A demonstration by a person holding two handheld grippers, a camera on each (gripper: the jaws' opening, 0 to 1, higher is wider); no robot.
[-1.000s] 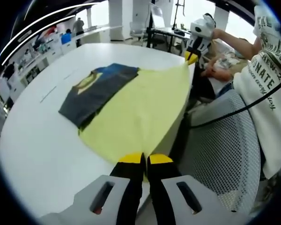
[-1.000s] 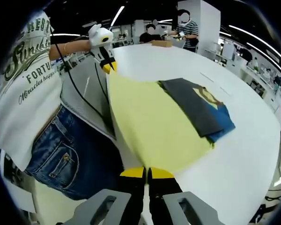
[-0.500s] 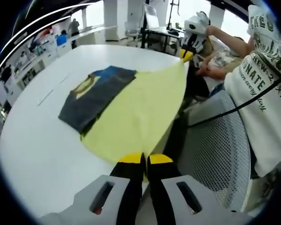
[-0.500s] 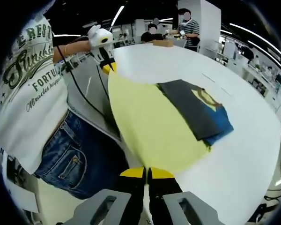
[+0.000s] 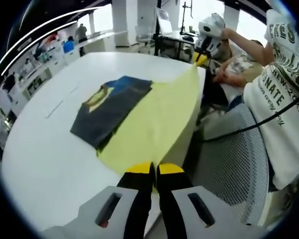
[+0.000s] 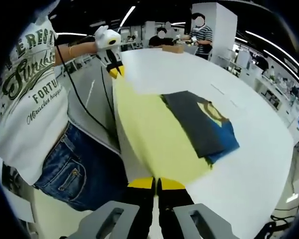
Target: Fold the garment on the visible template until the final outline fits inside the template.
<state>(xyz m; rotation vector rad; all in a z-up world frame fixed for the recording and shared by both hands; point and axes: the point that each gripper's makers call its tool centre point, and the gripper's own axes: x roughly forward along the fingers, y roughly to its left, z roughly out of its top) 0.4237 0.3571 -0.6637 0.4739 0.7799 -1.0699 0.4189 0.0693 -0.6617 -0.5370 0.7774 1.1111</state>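
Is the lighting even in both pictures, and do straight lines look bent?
Left gripper view: bright windows wash out the top, and the white table edge curves strongly. Right gripper view: the ceiling is dark with bright light strips, the table is evenly lit, and its rim bows. The yellow template stays sharp.

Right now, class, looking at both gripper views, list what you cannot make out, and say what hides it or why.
- Printed design on the folded garment: folded over, partly covered, in both views.
- Sheet corner inside the left tongs: shut tips hide it, left gripper view.
- Corner of the yellow sheet inside the right tongs: likewise, right gripper view.
- White table: yellow sheet covers its near edge.
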